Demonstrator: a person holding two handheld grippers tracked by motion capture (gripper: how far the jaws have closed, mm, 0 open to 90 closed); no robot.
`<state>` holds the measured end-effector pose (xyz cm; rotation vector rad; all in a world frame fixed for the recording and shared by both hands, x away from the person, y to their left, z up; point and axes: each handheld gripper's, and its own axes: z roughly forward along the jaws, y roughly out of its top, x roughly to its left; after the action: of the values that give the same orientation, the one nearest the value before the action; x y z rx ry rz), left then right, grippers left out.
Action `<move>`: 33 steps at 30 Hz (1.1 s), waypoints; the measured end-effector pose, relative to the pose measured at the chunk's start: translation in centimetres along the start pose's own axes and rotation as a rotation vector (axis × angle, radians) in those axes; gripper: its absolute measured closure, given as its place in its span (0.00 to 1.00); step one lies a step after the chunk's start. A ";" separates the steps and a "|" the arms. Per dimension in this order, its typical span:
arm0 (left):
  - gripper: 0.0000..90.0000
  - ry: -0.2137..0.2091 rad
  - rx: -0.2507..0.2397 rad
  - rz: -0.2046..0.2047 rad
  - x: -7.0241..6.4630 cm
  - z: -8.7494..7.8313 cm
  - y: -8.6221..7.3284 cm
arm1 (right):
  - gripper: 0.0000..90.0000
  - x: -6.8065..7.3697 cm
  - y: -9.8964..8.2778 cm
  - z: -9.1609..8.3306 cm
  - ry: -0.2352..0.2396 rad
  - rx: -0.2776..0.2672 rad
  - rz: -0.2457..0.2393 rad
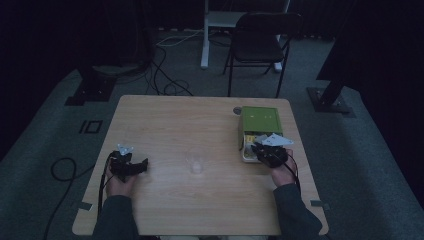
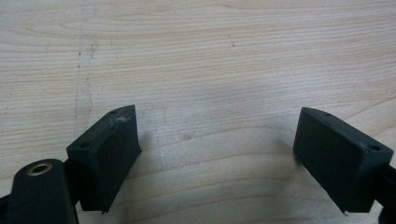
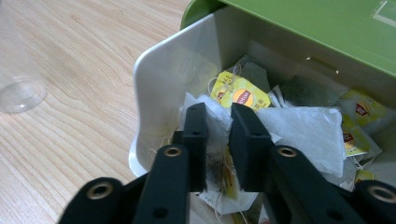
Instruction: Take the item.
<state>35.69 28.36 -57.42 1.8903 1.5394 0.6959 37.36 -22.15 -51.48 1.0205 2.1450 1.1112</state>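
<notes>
Black jaws of the right gripper (image 3: pixel 217 135) stand nearly closed on a tea bag (image 3: pixel 215 140), pinching its paper in the open end of the white box (image 3: pixel 156 74) at the table's right side. Judged step: extract one bag. Lift straight up and slowly, so that strings of neighbouring bags do not tangle and follow; confirm a single bag is held.

Contents, largest first:
- table (image 1: pixel 165 125): carries everything.
- white box, green lid (image 3: pixel 322 28) slid partly back: loose tea bags with yellow tags (image 3: pixel 240 95).
- clear cup (image 1: pixel 196 163), mid-table: appears empty.

Left gripper (image 1: pixel 131 165) rests released on bare wood, jaws wide apart.
</notes>
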 end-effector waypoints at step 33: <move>0.17 0.000 0.000 -0.001 0.0 0.0 0.0 | 0.97 -0.7 1.4 -4.0 -0.037 -0.107 0.003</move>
<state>35.69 28.35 -57.42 1.8900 1.5402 0.6957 35.42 -23.97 -48.08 0.9882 2.0325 1.1855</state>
